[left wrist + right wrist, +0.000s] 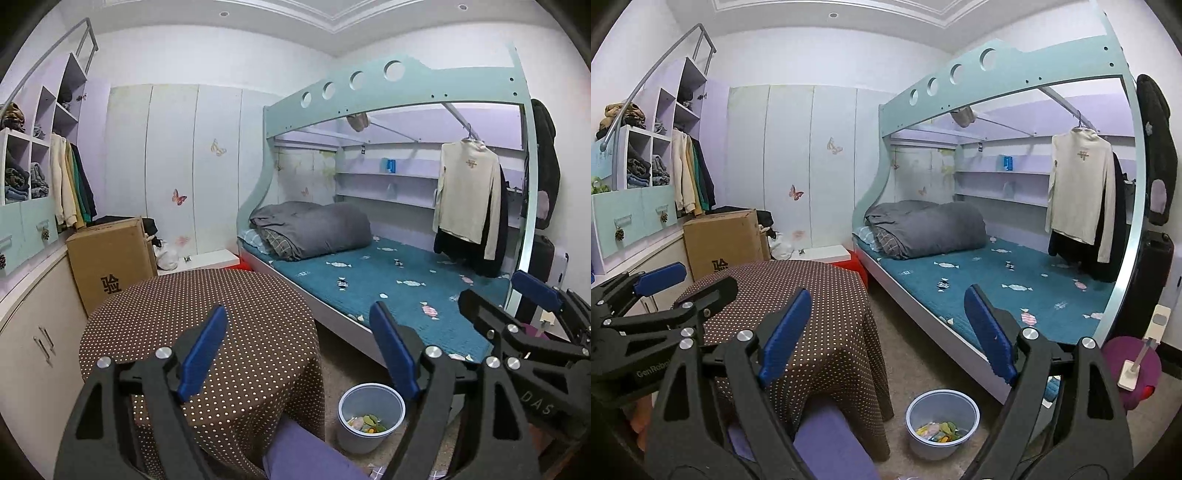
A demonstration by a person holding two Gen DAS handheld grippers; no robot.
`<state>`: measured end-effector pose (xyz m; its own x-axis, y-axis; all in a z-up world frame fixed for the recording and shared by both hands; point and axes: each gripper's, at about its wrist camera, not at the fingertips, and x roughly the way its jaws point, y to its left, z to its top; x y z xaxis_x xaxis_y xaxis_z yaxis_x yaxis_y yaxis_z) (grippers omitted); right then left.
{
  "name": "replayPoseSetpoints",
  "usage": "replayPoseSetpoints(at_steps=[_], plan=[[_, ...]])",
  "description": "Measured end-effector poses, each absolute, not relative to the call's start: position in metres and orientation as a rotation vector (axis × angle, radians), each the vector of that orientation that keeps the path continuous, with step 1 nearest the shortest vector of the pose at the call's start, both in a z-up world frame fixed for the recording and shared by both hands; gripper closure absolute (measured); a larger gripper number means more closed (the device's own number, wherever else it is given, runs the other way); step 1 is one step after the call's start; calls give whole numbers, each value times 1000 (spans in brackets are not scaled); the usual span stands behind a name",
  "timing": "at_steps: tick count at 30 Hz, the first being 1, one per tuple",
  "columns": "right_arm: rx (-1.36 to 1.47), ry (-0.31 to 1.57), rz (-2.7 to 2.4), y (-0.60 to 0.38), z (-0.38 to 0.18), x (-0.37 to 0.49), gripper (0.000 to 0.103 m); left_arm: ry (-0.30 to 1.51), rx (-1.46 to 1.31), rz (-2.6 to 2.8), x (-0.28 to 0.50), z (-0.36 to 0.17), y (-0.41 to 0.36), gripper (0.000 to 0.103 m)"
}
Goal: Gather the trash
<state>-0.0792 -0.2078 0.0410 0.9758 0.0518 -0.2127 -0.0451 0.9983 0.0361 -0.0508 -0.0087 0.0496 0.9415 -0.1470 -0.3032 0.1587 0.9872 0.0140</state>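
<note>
While both grippers hang in the air with nothing between their pads, the left gripper (299, 350) has its jaws spread wide above the dotted tablecloth (236, 317); the right gripper (886, 332) is likewise agape. Trash: coloured scraps (940, 432) lying in the bottom of a pale bin (942, 456). Bin: upright on the floor, between the round table and the bed (990, 288). Cardboard box (110, 254): behind the table, against the cabinets.
</note>
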Motion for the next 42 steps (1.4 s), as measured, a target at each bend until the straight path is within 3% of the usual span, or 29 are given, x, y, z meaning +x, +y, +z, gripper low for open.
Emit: replayPoseSetpoints(at_steps=[42], plan=[[29,252,63,-208,34,-71,18,343,16,-113,-45,39,-5,16]])
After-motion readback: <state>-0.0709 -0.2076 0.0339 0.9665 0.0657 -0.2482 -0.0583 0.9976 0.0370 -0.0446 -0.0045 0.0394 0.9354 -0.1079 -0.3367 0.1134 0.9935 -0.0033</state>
